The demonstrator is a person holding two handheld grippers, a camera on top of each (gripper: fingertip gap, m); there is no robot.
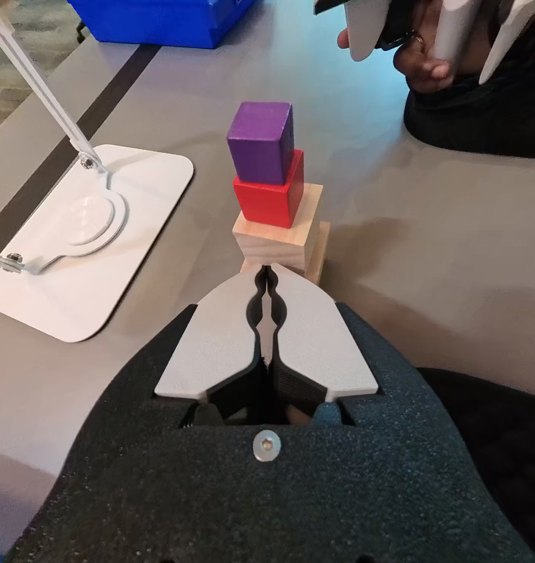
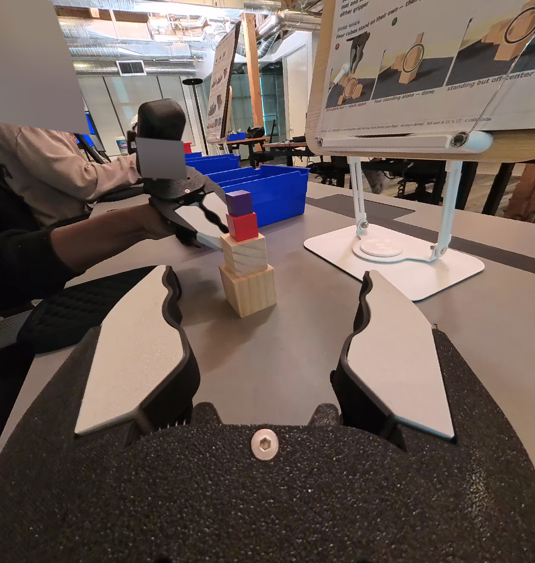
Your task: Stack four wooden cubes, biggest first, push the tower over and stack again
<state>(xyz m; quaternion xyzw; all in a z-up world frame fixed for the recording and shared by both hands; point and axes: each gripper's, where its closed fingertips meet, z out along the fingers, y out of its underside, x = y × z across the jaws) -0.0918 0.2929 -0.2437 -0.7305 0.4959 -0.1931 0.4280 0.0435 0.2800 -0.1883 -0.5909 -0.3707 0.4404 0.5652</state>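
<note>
Cube stack (image 2: 246, 253) stands upright on the grey table (image 2: 290, 350), four high: a large pale wooden cube (image 2: 249, 291) at the base, a second wooden cube (image 2: 245, 254) on it, turned slightly and offset, then a red cube (image 2: 242, 226), and a purple cube (image 2: 239, 202) on top. The upper cubes sit off-centre towards one side.

Left gripper (image 1: 267, 267) has its two fingers pressed together with nothing between them; its tips are at the near side of the stack, level with the second wooden cube, and whether they touch it cannot be told. Right gripper (image 2: 267, 283) has its fingers spread wide apart with only bare table between them; the stack stands ahead of the tips, nearer the left-hand finger (image 2: 169, 292), and apart from both.

White stand base (image 2: 397, 259) rests on the table to one side of the stack, carrying an instruction board (image 2: 412, 76). Blue bin (image 2: 269, 195) lies beyond the stack.
</note>
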